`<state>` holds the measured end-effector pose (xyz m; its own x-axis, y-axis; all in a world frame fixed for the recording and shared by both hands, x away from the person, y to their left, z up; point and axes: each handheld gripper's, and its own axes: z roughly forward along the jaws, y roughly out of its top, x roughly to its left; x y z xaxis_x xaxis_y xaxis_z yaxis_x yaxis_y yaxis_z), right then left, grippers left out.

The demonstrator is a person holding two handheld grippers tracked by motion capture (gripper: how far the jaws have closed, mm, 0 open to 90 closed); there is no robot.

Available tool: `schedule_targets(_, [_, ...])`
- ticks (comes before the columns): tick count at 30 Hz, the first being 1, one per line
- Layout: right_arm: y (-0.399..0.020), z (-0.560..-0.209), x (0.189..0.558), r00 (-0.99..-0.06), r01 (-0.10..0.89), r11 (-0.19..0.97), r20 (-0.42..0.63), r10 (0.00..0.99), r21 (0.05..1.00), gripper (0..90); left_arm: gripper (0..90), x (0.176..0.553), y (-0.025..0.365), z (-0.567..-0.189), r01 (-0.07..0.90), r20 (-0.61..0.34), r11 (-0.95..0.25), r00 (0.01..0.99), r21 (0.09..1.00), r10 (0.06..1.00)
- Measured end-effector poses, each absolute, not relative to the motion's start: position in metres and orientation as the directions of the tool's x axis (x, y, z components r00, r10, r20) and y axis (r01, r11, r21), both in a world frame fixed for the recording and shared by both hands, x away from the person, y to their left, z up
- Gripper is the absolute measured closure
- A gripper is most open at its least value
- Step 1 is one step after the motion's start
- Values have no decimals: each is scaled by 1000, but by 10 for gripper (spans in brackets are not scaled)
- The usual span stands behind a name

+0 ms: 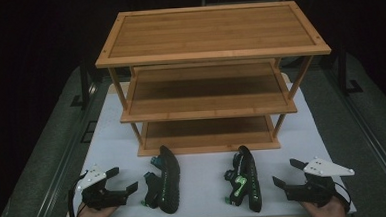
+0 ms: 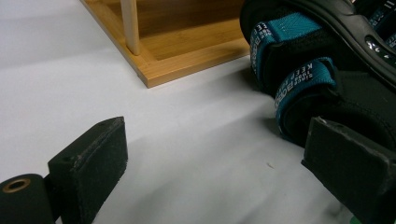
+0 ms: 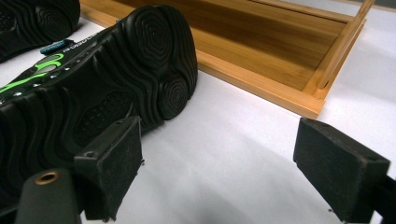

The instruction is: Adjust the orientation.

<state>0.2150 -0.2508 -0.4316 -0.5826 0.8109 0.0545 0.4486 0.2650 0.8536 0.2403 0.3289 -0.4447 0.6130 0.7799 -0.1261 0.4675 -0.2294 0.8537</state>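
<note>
Shoes, both of them, lie on their sides on the tabletop (image 1: 205, 198) before your empty rack (image 1: 206, 108), left shoe (image 1: 165, 179) and right shoe (image 1: 246, 178) ungrasped, so with each gripper, left (image 1: 118, 179) and right (image 1: 287, 172), resting jaws apart, everything looks undone.

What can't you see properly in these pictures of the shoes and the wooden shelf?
- Teal sandal, left gripper view: cut off by the top and right edges, so its whole shape is hidden.
- Strap lettering, same view: too small and tilted to read.
- Green-trimmed sandal, right gripper view: sole faces the camera, hiding its straps.
- Shelf rack, high view: room behind it is too dark.
</note>
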Motion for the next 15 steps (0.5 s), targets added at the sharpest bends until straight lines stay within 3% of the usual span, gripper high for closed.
schedule_targets(15, [-251,-429,214,-574,441,264,43,818,857,150,58,235,329,-443,451,-135,-225,636,863,759])
